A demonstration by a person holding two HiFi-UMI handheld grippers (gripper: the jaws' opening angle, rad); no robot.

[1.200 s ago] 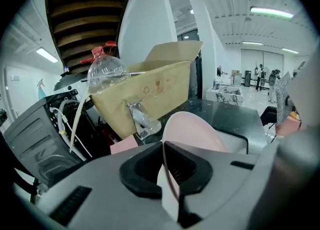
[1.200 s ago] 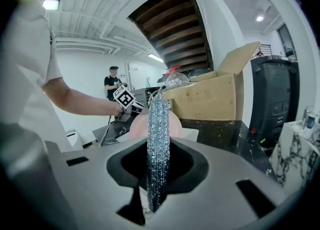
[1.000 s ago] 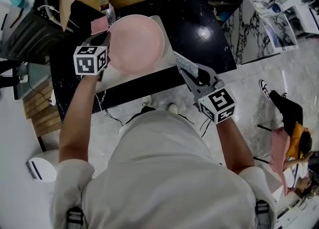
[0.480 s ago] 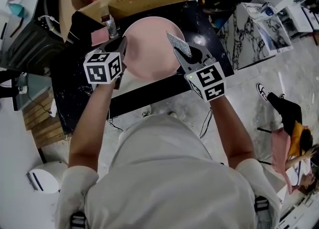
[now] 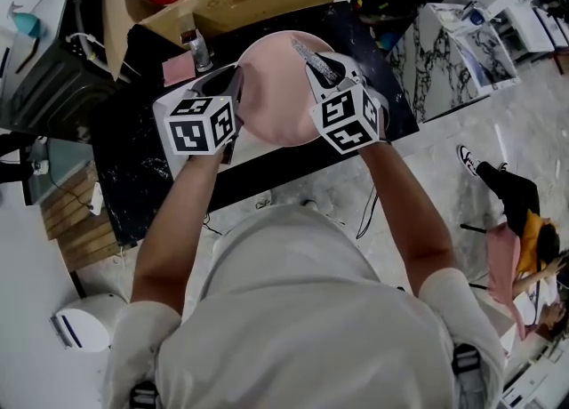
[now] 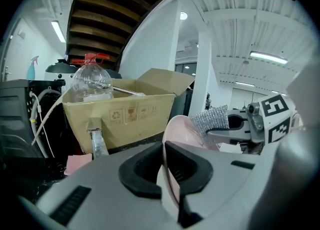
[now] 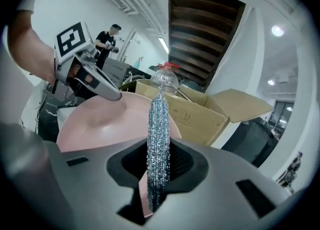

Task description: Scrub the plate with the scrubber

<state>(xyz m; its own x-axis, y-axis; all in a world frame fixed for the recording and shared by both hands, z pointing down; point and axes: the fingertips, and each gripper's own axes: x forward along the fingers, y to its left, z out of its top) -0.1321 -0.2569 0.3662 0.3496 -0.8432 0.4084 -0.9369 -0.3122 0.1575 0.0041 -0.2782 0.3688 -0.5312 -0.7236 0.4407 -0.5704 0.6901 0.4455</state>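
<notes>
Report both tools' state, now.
Left tool: gripping the rim of the pink plate, jaws opening.
Right tool: shut on the scrubber.

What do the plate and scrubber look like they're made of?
The plate: smooth pink with a soft sheen and thin rim, probably plastic or melamine; ceramic not excluded. The scrubber: flat silvery mesh that glitters, likely metallic-thread cloth.
</notes>
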